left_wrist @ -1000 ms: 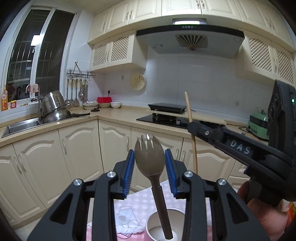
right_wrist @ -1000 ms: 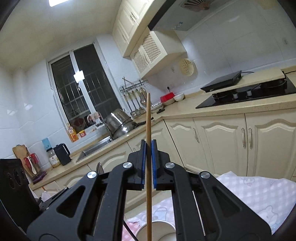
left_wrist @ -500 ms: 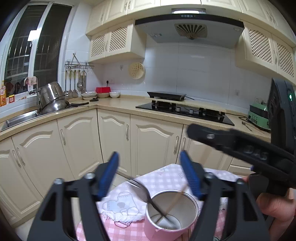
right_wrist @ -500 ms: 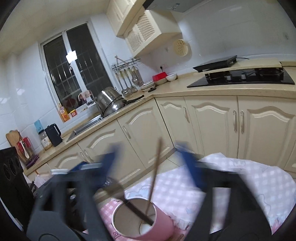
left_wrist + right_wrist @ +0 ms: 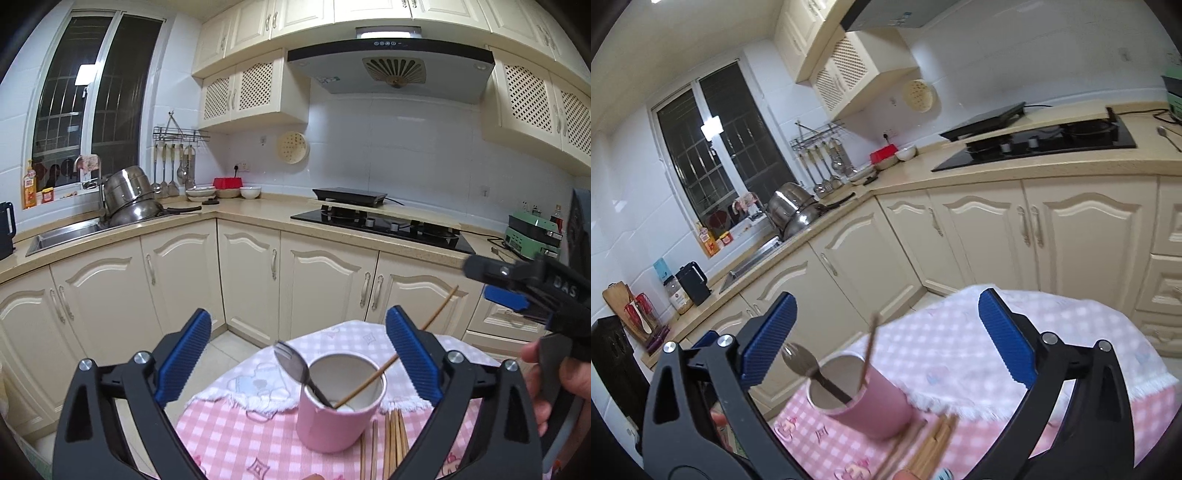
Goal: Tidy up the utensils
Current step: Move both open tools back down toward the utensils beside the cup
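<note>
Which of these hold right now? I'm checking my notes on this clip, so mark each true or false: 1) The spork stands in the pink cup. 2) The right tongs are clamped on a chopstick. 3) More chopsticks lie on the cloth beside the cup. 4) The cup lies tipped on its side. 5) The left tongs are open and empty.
1) True: the spork leans inside the pink cup.
2) False: the right tongs are open and empty; the chopstick leans in the cup.
3) True: loose chopsticks lie on the checked cloth.
4) False: it stands upright.
5) True: the left tongs hold nothing.
</note>
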`<state>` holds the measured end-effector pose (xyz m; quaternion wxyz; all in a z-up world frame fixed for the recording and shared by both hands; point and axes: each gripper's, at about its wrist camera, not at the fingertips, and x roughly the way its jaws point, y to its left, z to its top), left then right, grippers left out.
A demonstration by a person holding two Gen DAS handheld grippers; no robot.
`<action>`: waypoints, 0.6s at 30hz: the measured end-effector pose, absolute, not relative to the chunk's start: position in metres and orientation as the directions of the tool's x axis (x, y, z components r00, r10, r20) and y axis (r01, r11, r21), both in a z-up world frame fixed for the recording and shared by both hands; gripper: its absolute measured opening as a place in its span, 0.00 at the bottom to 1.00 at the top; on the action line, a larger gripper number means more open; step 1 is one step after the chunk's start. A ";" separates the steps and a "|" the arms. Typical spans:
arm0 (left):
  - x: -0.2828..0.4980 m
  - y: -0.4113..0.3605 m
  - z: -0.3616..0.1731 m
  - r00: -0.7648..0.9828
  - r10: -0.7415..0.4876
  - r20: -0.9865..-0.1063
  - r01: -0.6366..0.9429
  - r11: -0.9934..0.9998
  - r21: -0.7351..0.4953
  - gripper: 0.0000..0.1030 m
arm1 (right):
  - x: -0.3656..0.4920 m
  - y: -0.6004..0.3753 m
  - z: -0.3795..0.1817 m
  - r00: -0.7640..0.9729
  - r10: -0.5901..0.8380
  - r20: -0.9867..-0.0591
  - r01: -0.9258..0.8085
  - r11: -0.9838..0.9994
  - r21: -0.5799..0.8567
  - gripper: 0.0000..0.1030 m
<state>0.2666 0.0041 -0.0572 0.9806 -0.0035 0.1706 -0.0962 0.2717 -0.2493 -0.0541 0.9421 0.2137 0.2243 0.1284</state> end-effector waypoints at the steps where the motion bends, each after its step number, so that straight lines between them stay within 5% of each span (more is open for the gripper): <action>1: 0.263 0.005 -0.058 0.922 -0.187 -0.338 0.185 0.982 -0.039 0.91 | 0.265 -0.254 -0.059 0.858 0.333 -0.392 -0.129 0.877 0.463 0.94; 8: 0.242 0.009 -0.077 0.901 -0.181 -0.395 0.183 0.983 -0.032 0.91 | 0.233 -0.267 -0.104 0.779 0.307 -0.547 -0.024 0.886 0.463 0.94; 18: 0.224 0.011 -0.112 0.858 -0.174 -0.484 0.186 0.982 -0.025 0.91 | 0.202 -0.259 -0.141 0.697 0.300 -0.651 0.007 0.905 0.424 0.94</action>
